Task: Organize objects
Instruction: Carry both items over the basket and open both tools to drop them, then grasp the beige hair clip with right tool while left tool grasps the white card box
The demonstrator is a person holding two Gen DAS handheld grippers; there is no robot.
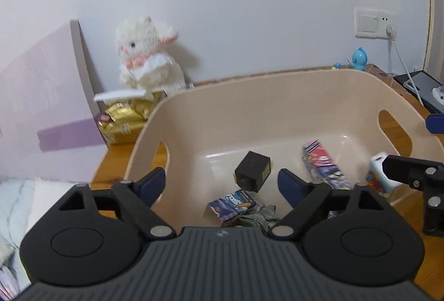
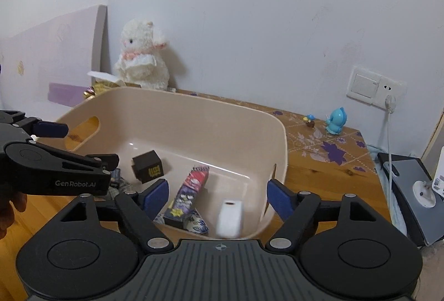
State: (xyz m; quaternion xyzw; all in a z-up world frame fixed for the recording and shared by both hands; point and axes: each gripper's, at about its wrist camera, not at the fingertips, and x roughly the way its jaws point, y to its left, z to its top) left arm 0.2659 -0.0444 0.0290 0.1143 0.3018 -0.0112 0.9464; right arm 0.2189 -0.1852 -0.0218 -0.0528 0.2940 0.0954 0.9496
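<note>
A beige plastic bin stands on the wooden table. In it lie a black cube box, a long colourful cartoon box, a small cartoon box, a grey-green cloth, and a white box, blurred between my right fingers. My left gripper is open and empty above the bin's near side. My right gripper is open above the bin's right part.
A white plush rabbit sits by the wall on a gold package. A lilac board leans at the left. A blue figurine, a wall socket with cable, and a dark device are at the right.
</note>
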